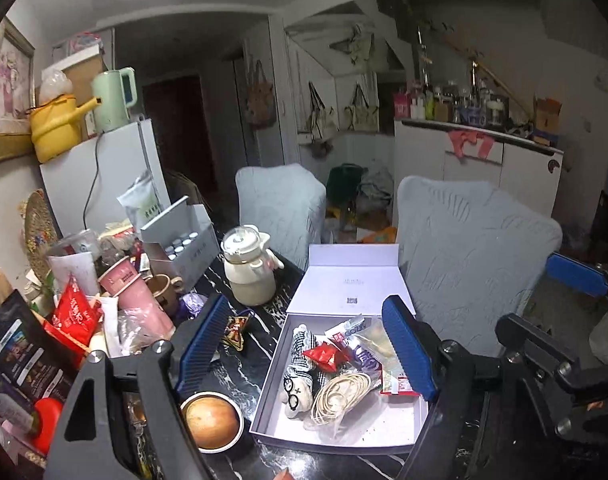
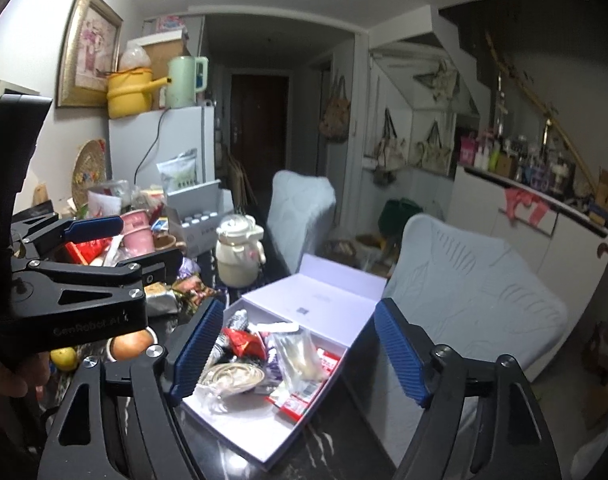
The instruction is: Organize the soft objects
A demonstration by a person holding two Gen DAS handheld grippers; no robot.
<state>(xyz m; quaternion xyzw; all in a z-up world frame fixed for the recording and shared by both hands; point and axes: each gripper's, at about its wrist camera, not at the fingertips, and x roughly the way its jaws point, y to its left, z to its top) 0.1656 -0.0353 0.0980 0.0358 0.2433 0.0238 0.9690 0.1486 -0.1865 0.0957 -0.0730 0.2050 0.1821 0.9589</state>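
Behind the dark marble table (image 1: pixel 240 376) sit two chairs in pale covers, and the table's left side is piled with cups, bags and a teapot (image 1: pixel 250 270). Soft things, a striped sock doll (image 1: pixel 302 364), snack packets (image 1: pixel 328 356) and a bag of rubber bands (image 1: pixel 340 396), lie together in the open white box (image 1: pixel 344 436), likely so they stay in one spot. Both the left gripper (image 1: pixel 308 344) and the right gripper (image 2: pixel 300 348) hang above the box with tongs apart and nothing between them, so the lid (image 1: pixel 352 280) may be closed next.
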